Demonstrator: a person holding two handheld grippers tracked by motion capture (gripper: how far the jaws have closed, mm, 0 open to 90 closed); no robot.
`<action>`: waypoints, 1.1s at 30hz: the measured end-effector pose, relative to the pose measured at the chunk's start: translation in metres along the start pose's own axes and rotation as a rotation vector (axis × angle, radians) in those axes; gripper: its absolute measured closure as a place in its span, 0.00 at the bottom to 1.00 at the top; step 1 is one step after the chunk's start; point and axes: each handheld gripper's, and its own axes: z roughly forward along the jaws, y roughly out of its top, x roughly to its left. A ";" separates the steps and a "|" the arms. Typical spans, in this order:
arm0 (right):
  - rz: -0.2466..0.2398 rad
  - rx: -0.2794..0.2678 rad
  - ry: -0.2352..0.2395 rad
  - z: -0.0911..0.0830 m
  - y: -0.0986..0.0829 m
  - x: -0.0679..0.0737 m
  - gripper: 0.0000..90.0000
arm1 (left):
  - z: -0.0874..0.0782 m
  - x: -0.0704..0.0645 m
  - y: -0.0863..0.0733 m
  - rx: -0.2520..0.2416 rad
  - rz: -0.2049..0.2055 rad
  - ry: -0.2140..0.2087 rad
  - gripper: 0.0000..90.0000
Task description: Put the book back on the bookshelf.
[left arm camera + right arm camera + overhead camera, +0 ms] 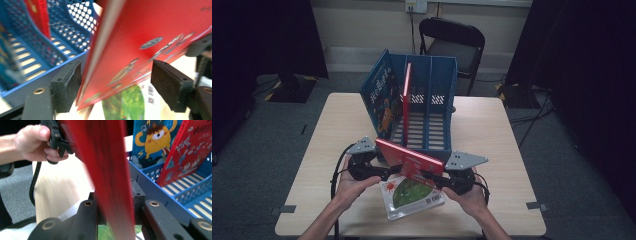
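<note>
A thin red book point(409, 162) hangs tilted just in front of the blue slotted rack point(424, 146). My right gripper point(432, 177) is shut on its lower right edge; in the right gripper view both pads press the blurred red cover point(107, 157) at my right gripper point(117, 205). My left gripper point(387, 172) is at the book's left end. In the left gripper view its jaws stand wide around the red book point(150, 30), so my left gripper point(116, 85) is open. A green-and-white book point(412, 197) lies flat beneath.
In the rack, a blue monster book point(379, 97) leans in the left slot and another red book point(406, 95) stands beside it; the right slots hold nothing. A black folding chair point(454, 45) stands behind the table. The table's edge point(412, 234) is close to the hands.
</note>
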 end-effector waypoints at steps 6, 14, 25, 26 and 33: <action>-0.020 -0.016 -0.008 0.005 0.003 0.002 0.82 | 0.001 0.000 0.000 0.004 0.008 0.010 0.27; -0.027 0.002 -0.018 0.008 0.009 -0.001 0.87 | 0.001 0.004 0.005 -0.006 -0.011 0.047 0.27; 0.078 0.001 -0.064 0.008 0.012 -0.015 0.89 | -0.031 0.023 -0.022 0.026 -0.092 0.110 0.23; 0.082 -0.001 -0.060 0.008 0.012 -0.016 0.89 | -0.031 0.023 -0.022 0.026 -0.092 0.110 0.23; 0.100 -0.003 -0.042 0.006 0.011 -0.019 0.89 | -0.038 0.038 -0.033 0.041 -0.110 0.193 0.20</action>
